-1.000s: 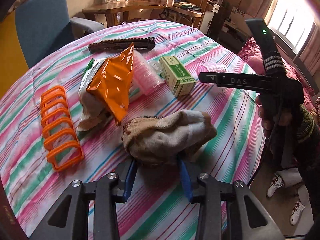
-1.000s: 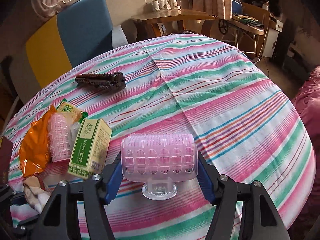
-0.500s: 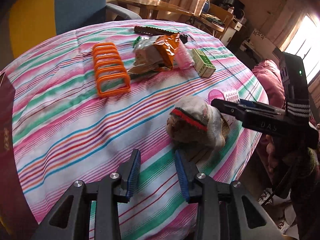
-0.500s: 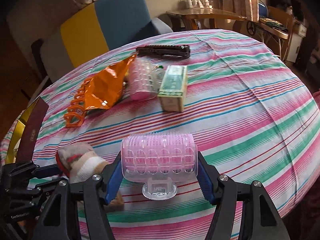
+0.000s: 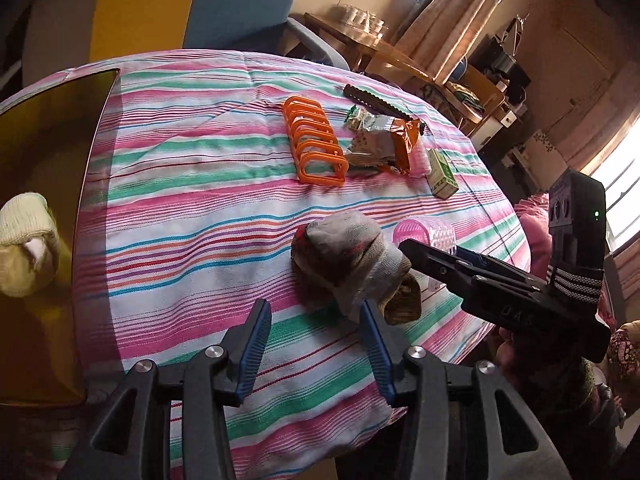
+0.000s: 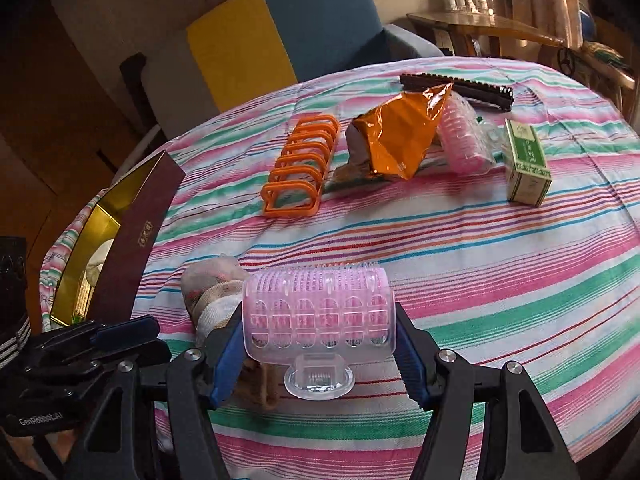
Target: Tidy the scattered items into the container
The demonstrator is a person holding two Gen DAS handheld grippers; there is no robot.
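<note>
blue-and-yellow armchair (image 6: 280, 36) and wooden side table (image 6: 484, 26), sunlit.

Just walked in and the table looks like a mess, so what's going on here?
A person with a gripper in each hand is tidying a striped table. The right gripper is shut on a pink hair roller. The left gripper is open, with a sock bundle lying on the cloth just ahead of it. The gold-lined box at the table's edge holds one pale item. An orange rack, snack bag, green carton, comb and another roller are out on the table.
</note>
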